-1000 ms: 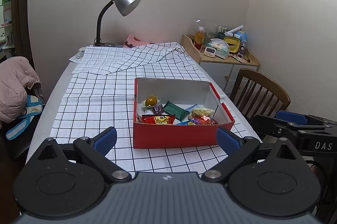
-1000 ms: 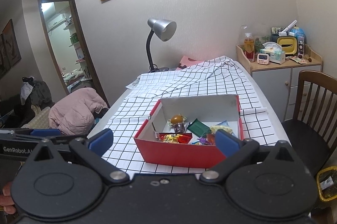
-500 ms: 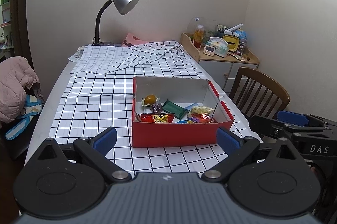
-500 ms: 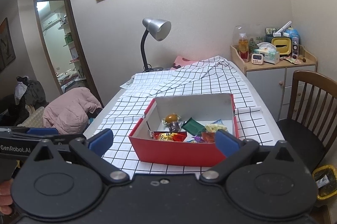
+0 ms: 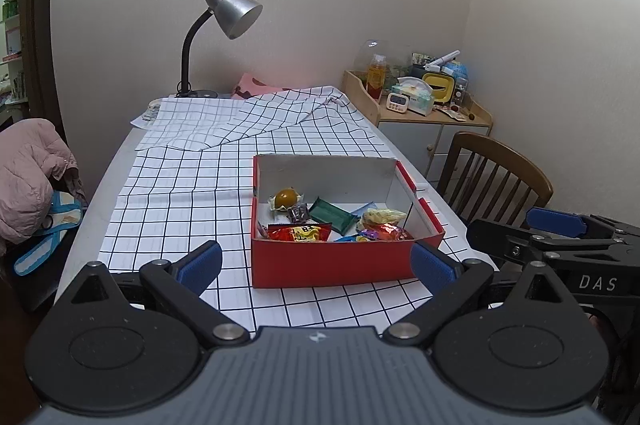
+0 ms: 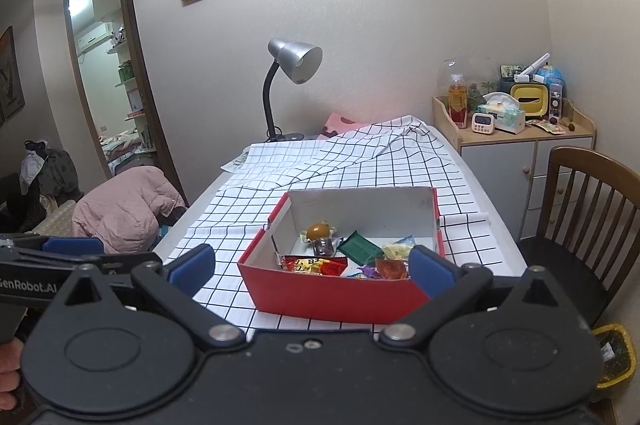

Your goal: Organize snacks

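The left gripper (image 5: 316,261) hung wide apart and empty, short of the table (image 5: 116,161); the right gripper (image 6: 312,263) likewise gaped with nothing between its fingers. Ahead of both, the red box (image 5: 332,265) sat on the checked cloth (image 5: 180,193) near the table's front edge. The snacks (image 5: 340,221) all lay inside it, none on the cloth, so the gathering looked done. Inside they lay jumbled: a round golden sweet, a green packet, red and yellow wrappers overlapping.
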The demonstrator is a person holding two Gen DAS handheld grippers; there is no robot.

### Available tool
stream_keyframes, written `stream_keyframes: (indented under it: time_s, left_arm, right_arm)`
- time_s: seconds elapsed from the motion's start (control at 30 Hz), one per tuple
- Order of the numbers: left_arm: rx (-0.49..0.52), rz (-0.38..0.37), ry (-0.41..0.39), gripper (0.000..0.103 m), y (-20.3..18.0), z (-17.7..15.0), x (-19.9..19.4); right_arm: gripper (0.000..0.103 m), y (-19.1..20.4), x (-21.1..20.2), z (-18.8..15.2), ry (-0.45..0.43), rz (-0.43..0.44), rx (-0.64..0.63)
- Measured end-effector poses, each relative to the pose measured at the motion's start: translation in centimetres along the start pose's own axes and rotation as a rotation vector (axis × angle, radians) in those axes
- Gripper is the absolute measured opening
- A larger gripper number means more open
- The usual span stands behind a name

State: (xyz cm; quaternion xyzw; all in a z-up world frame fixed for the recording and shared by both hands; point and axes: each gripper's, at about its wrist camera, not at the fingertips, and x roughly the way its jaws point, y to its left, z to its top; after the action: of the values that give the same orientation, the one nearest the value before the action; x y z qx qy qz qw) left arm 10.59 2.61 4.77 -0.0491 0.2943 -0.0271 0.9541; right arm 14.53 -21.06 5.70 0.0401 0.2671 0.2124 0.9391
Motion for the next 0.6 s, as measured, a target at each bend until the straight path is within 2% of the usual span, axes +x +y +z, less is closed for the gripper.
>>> stream_keyframes:
  time_s: [0.6]
  left_arm:
    - [-0.001,-0.023,0.006,0.101,0.07,-0.11,-0.27]
  right_arm:
    - [0.103,0.52,-0.85,-0.35,-0.003,-0.037,0.003]
